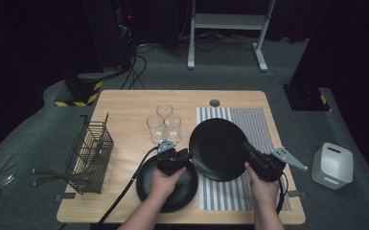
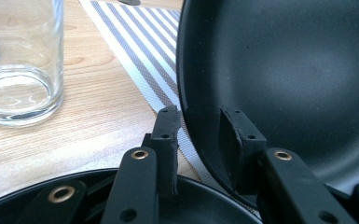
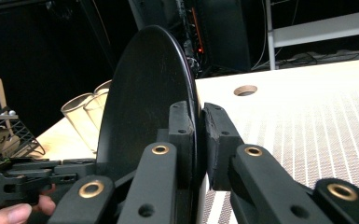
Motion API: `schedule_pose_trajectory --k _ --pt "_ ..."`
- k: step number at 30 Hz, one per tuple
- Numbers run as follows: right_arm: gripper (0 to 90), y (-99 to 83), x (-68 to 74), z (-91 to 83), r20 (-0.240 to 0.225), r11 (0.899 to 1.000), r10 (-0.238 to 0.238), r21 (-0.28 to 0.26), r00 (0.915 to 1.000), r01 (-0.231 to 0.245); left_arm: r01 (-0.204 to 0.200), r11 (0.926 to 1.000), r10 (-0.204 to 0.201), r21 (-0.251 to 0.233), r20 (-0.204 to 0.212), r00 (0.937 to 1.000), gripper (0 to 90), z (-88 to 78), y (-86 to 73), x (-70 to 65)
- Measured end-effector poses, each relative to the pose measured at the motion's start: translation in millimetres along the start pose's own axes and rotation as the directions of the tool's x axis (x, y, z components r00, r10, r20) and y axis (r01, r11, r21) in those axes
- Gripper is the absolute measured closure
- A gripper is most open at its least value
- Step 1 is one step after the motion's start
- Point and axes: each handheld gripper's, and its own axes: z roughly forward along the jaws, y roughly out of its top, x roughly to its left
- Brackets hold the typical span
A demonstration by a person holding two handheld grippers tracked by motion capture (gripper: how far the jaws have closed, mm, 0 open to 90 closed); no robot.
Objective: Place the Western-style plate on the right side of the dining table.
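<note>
Plate (image 1: pixel 218 148), black, tilted above striped mat (image 1: pixel 261 125): right tool (image 1: pixel 255 163) pinching its rim, left tool (image 1: pixel 184 155) spread astride opposite rim; close before lifting.

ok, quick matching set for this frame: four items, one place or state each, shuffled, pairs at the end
Items:
1. raised black plate
2. second black plate
3. glasses
4. wire basket

Places or states:
A. at the table's left edge, utensils in it
B. flat on the table under the left gripper
C. clustered upright, empty, left of the striped mat
D. held up, rim clamped by the right gripper

Pairs: 1-D, 2-B, 3-C, 4-A
</note>
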Motion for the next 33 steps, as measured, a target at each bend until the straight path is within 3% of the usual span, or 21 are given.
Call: schedule_pose_trajectory --k 9,15,21,27,33 --pt "82.7 3.4 -6.3 -0.8 0.033 1.0 -0.006 -0.013 0.9994 0.006 -0.012 0.9993 0.011 -0.037 -0.009 0.9999 67.7 -13.8 -0.1 1.5" --pt "82.7 4.4 -12.6 3.4 0.068 1.0 -0.015 -0.006 0.9976 0.015 -0.051 0.9967 0.051 -0.063 -0.003 0.9987 67.7 -23.6 0.2 -2.3" --pt "82.7 5.6 -18.4 7.8 0.098 1.0 -0.02 0.004 0.995 0.02 -0.12 0.9896 0.118 -0.079 -0.035 0.9924 67.6 -33.8 -1.7 -4.3" --pt "82.7 8.0 -20.9 11.3 0.118 1.0 -0.024 0.009 0.9927 0.023 -0.127 0.9878 0.122 -0.091 -0.056 0.991 67.6 -45.2 -5.7 1.6" --pt "82.6 10.2 -21.2 14.2 0.129 1.0 -0.028 0.016 0.9913 0.026 -0.164 0.9789 0.155 -0.122 -0.085 0.9844 67.2 -72.5 -6.7 6.7"
